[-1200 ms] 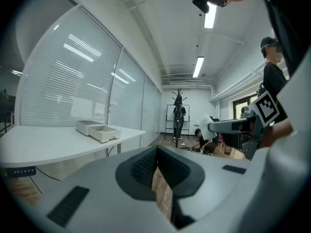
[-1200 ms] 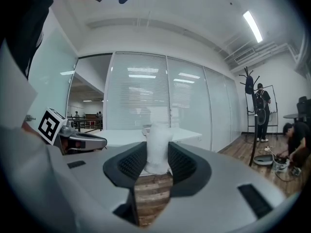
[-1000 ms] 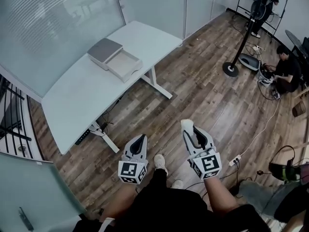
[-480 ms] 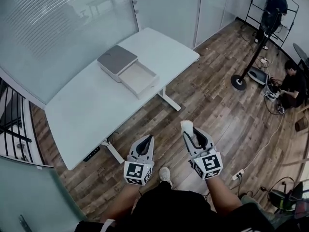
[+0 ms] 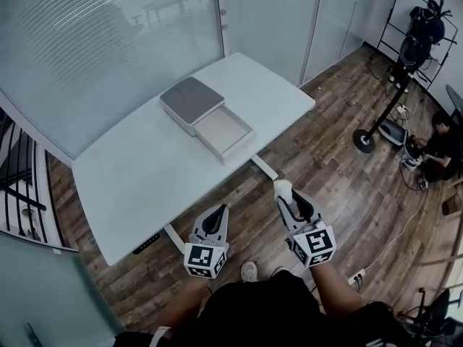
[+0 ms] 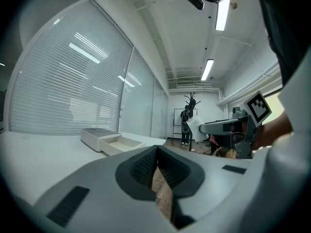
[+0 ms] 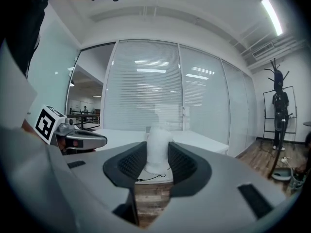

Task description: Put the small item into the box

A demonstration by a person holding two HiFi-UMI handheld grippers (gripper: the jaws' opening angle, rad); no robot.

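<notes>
the right gripper [image 5: 291, 201] is clamping its jaws on the small white item [image 5: 281, 187], which is poking past the tips toward 12 o'clock. the grey-lidded box with an open pale tray [image 5: 224, 130] is lying well apart at 11 o'clock on the white bench [image 5: 137, 179], about equally near both grippers. the left gripper [image 5: 215, 219] is carrying nothing, jaws closed. compared with a second ago, bench and box are sitting closer.
</notes>
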